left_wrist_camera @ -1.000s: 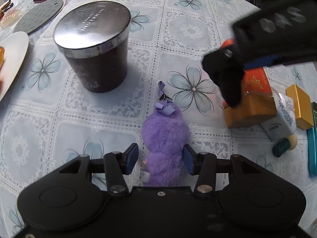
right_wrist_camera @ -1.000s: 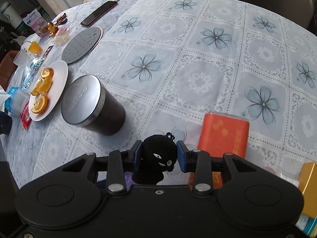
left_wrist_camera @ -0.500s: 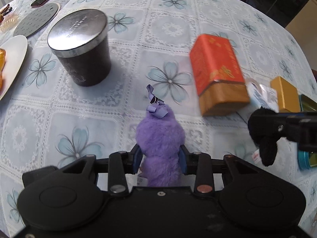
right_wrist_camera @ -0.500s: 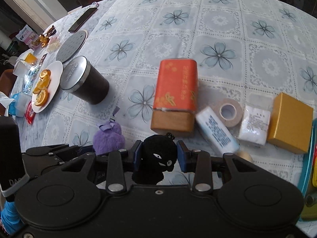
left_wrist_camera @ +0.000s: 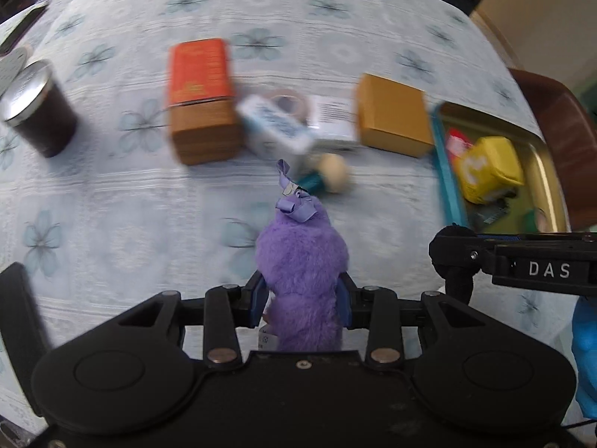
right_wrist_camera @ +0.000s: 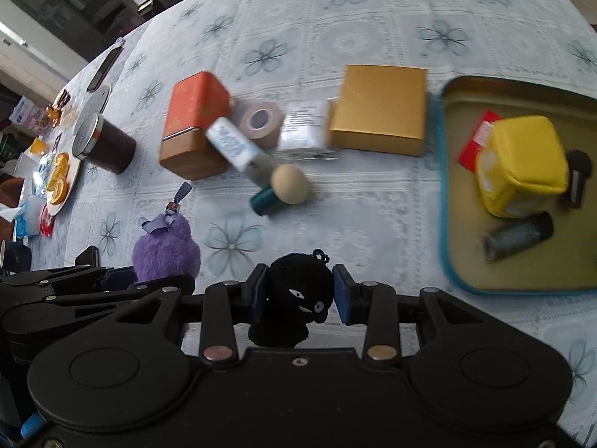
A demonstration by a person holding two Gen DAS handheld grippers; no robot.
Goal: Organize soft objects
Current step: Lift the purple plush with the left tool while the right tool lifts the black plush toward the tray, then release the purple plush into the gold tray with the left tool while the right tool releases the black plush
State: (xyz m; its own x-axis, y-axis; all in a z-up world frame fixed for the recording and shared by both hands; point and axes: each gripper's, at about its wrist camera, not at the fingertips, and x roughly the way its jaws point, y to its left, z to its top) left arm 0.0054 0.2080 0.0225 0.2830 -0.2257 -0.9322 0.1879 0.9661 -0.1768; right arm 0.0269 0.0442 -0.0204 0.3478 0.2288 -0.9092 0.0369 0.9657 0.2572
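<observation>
My left gripper (left_wrist_camera: 301, 298) is shut on a fluffy purple plush toy (left_wrist_camera: 302, 261) with a ribbon loop, held above the table. It also shows in the right wrist view (right_wrist_camera: 162, 250). My right gripper (right_wrist_camera: 300, 295) is shut on a small black plush ball with eyes (right_wrist_camera: 298, 291), also held in the air; it shows in the left wrist view (left_wrist_camera: 451, 257) at the right. A blue-rimmed tin tray (right_wrist_camera: 444, 194) lies to the right, holding a soft yellow cube (right_wrist_camera: 522, 164), a red packet and dark items.
On the floral tablecloth lie an orange tin box (right_wrist_camera: 194, 123), a gold box (right_wrist_camera: 380, 108), a tape roll (right_wrist_camera: 261, 121), a white tube (right_wrist_camera: 235, 145), a white packet (right_wrist_camera: 304, 130) and a teal bottle with round cap (right_wrist_camera: 283, 190). A dark lidded jar (right_wrist_camera: 104, 142) and a plate of orange slices (right_wrist_camera: 59, 179) stand at left.
Both grippers have swung to the right with their toys, bringing the tin tray into view. The purple toy, on the table a second ago, is now gripped and lifted.
</observation>
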